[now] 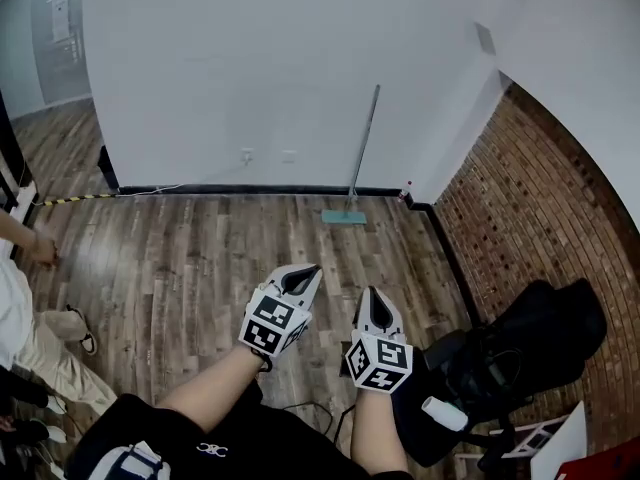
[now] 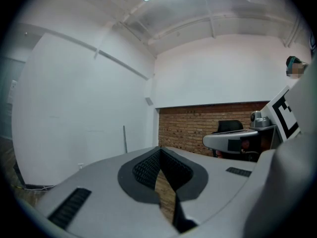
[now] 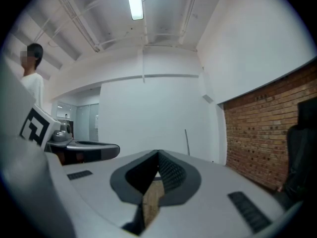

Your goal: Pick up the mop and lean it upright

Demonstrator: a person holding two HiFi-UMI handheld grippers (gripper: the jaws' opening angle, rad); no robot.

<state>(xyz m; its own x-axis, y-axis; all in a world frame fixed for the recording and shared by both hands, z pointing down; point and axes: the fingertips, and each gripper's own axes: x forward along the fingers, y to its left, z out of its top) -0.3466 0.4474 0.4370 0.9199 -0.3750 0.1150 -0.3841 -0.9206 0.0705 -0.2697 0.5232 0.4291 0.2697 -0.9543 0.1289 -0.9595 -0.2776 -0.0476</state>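
Note:
The mop stands upright against the white wall, its grey handle (image 1: 362, 143) leaning on the wall and its teal flat head (image 1: 344, 217) on the wood floor. Far off in the left gripper view the handle (image 2: 125, 139) shows as a thin line, and likewise in the right gripper view (image 3: 187, 142). My left gripper (image 1: 311, 271) and right gripper (image 1: 372, 294) hover side by side close to my body, well short of the mop. Both are shut with nothing between the jaws (image 2: 159, 150) (image 3: 158, 155).
A brick wall (image 1: 530, 208) runs along the right, with a black office chair (image 1: 520, 353) in front of it. A person (image 1: 30, 318) stands at the left edge. Yellow-black tape (image 1: 75, 199) lies by the far-left wall, and a small bottle (image 1: 406, 190) sits in the corner.

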